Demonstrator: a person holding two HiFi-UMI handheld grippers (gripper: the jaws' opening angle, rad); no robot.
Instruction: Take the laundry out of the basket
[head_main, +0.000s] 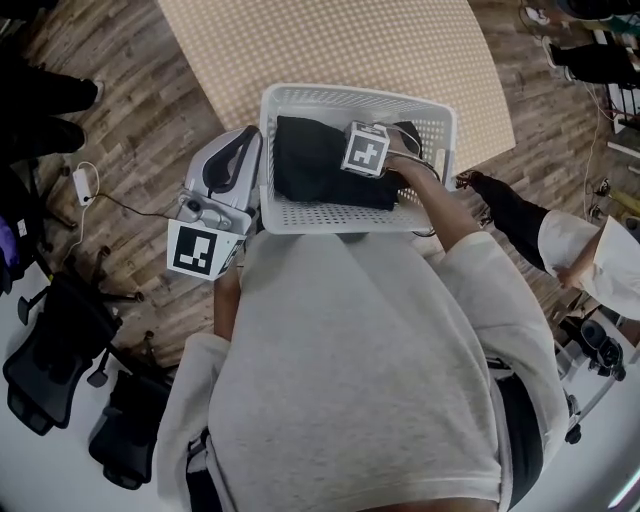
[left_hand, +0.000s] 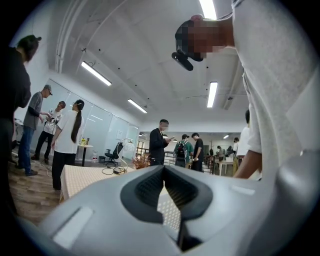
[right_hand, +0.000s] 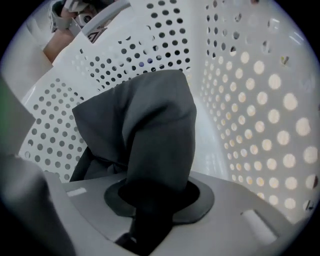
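A white perforated laundry basket (head_main: 355, 95) stands on the table right in front of me, with dark folded laundry (head_main: 310, 160) inside it. My right gripper (head_main: 365, 152) reaches down into the basket. In the right gripper view it (right_hand: 150, 197) is shut on a fold of dark grey cloth (right_hand: 150, 125), which stands up from the jaws against the basket wall (right_hand: 250, 100). My left gripper (head_main: 238, 150) hangs outside the basket's left wall. In the left gripper view it (left_hand: 164, 172) is shut, with nothing between its pads.
The basket sits on a table with a dotted beige cloth (head_main: 330, 40). Black office chairs (head_main: 60, 340) and a cable with a plug (head_main: 85, 185) lie on the wooden floor to the left. A person (head_main: 560, 240) stands at the right. Several people (left_hand: 65, 135) stand beyond the table.
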